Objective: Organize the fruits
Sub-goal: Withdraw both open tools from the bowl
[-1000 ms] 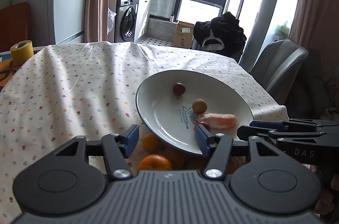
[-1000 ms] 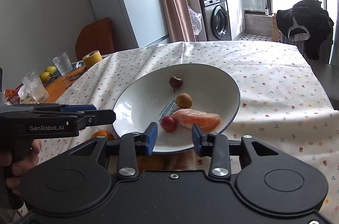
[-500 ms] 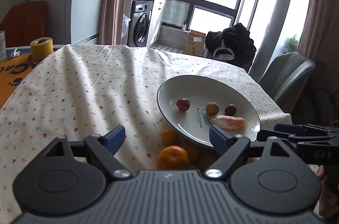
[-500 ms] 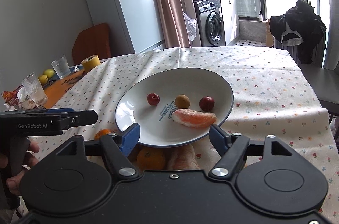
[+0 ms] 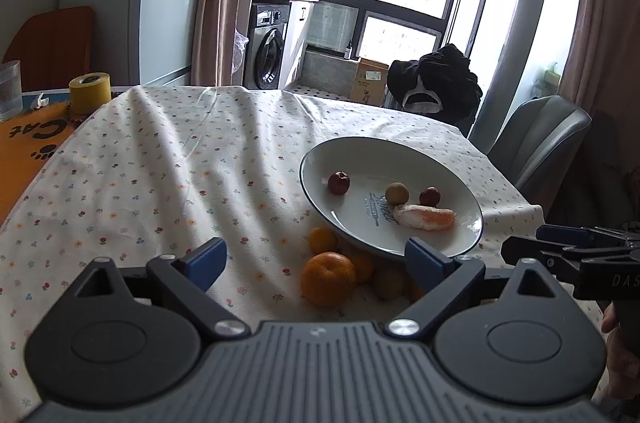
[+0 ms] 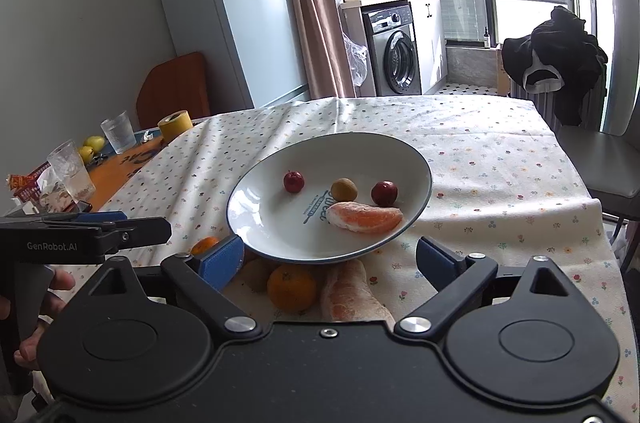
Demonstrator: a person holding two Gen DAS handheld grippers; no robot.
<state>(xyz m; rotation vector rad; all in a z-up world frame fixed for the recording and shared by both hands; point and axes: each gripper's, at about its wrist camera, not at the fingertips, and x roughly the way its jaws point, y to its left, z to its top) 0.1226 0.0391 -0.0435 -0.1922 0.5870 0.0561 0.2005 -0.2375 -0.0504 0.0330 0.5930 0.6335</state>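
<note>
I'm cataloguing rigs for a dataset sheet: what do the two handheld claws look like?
Both look alike: black bodies with two round pivot housings, silver screws, angled black linkage arms and blue pads on the fingers. The left claw has a ribbed grey top plate; its side reads "GenRobot.AI" in white in the right wrist view. The right claw has a smooth black top; "DAS" shows on its side. No cables or sleeves visible.

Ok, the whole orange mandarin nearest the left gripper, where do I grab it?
Take the round orange mandarin across its middle, coming from above and the near side with the open left gripper. It sits on the tablecloth apart from the tilted white plate, but smaller fruits crowd its far and right sides, so set one finger on its clear left side.
</note>
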